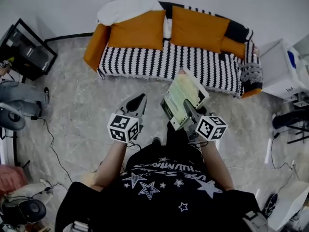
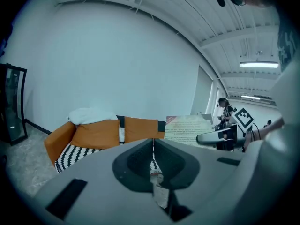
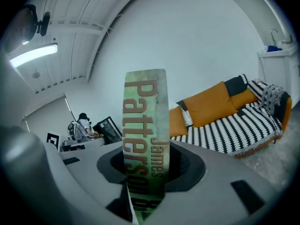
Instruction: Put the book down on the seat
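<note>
A thick green paperback book (image 1: 182, 99) is clamped in my right gripper (image 1: 189, 111), held in the air above the floor just short of the sofa. Its spine (image 3: 145, 139) stands upright between the jaws in the right gripper view. The sofa seat (image 1: 183, 63) has a black-and-white zigzag cover and orange back cushions (image 1: 140, 30). My left gripper (image 1: 135, 103) hovers beside the book, jaws pressed together with nothing in them; in its own view the jaws meet at a seam (image 2: 153, 161) and the book (image 2: 190, 130) shows to the right.
A white blanket (image 1: 126, 8) lies over the sofa's left back. A white cabinet (image 1: 279, 69) stands to the right of the sofa, a black glass-fronted cabinet (image 1: 26, 50) to the left. Cables trail over the marble floor (image 1: 72, 110). A person stands in the background (image 3: 83, 125).
</note>
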`<state>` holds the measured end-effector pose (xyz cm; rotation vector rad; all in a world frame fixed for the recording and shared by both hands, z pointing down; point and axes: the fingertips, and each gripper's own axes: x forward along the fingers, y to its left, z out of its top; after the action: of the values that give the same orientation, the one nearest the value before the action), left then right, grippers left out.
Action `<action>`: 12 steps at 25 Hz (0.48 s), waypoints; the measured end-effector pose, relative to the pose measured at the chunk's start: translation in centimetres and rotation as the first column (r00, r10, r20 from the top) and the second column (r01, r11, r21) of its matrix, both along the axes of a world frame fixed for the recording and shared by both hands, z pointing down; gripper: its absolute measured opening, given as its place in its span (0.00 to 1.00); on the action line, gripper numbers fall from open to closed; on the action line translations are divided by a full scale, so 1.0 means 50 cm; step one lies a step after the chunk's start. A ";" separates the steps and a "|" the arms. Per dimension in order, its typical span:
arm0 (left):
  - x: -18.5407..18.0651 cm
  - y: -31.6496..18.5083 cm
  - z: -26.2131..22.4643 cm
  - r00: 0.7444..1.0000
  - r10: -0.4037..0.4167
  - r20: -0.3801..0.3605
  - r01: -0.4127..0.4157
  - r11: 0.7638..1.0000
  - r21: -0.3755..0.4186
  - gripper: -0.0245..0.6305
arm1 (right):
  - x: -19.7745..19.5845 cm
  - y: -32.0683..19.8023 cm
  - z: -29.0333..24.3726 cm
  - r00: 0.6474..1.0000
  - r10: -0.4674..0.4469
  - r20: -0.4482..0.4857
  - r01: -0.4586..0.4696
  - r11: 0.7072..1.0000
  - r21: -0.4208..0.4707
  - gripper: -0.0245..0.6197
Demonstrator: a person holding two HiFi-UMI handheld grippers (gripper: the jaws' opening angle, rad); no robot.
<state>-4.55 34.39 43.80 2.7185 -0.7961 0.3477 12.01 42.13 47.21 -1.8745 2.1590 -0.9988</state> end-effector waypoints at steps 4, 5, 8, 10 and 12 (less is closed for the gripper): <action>-0.009 -0.060 0.006 0.998 -0.065 0.006 0.065 0.998 -0.003 0.06 | 0.006 -0.084 0.006 0.998 -0.067 -0.004 0.067 0.998 -0.012 0.30; -0.013 -0.079 0.008 0.996 -0.086 0.005 0.086 0.996 -0.007 0.06 | 0.008 -0.108 0.006 0.997 -0.079 -0.002 0.079 0.997 -0.013 0.30; -0.026 -0.133 0.018 0.989 -0.148 0.008 0.148 0.989 -0.024 0.06 | 0.009 -0.180 0.007 0.992 -0.123 0.001 0.123 0.992 -0.009 0.30; -0.024 -0.164 0.023 0.984 -0.175 0.019 0.176 0.984 -0.030 0.06 | 0.014 -0.227 0.010 0.988 -0.152 0.008 0.152 0.988 -0.013 0.30; -0.008 -0.193 0.023 0.982 -0.189 0.022 0.190 0.981 -0.038 0.06 | 0.030 -0.271 0.012 0.985 -0.174 0.022 0.174 0.984 -0.021 0.30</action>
<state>-4.96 24.74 44.96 2.5794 -1.0323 0.3417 13.52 28.57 47.83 -1.7000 2.3418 -1.0727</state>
